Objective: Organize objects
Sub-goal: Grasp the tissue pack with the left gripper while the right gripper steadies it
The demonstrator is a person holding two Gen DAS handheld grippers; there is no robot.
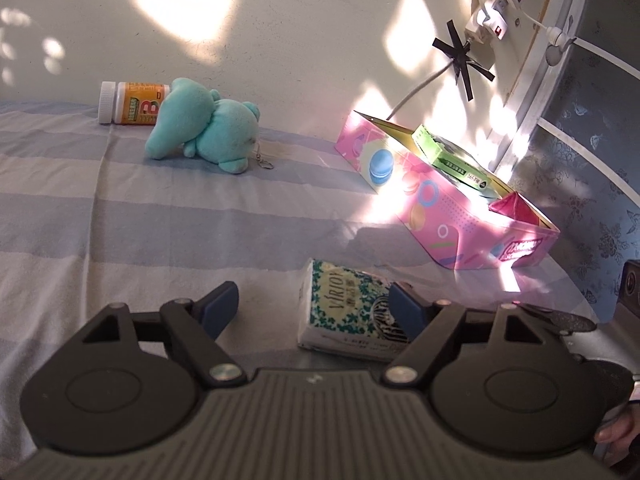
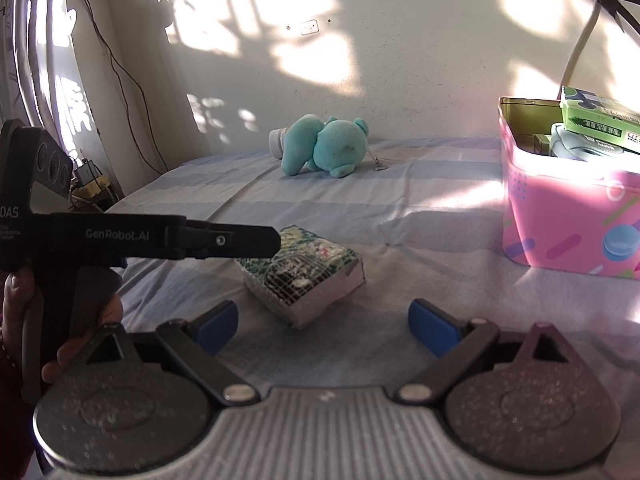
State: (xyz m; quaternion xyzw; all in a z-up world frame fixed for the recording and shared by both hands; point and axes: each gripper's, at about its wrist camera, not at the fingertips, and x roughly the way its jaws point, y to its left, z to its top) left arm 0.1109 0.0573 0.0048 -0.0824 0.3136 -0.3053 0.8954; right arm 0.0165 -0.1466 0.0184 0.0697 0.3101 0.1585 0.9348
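Both tongs [image 1: 312, 312] near tissue pack [image 1: 352, 312]

The sheet [image 1: 120, 216] is matt striped cloth, and the toy [image 1: 204, 128] is fuzzy plush. The pink tin [image 1: 440, 216] looks glossy, the tissue pack [image 1: 344, 312] crinkly plastic, the bottle [image 1: 132, 103] smooth plastic.

A home bedroom: a bed under a blue-and-white striped sheet [image 2: 320, 200] runs to a plain cream wall [image 2: 400, 80], curtains [image 2: 48, 60] hang at the far left, and a taped-up power strip [image 1: 496, 12] hangs far right
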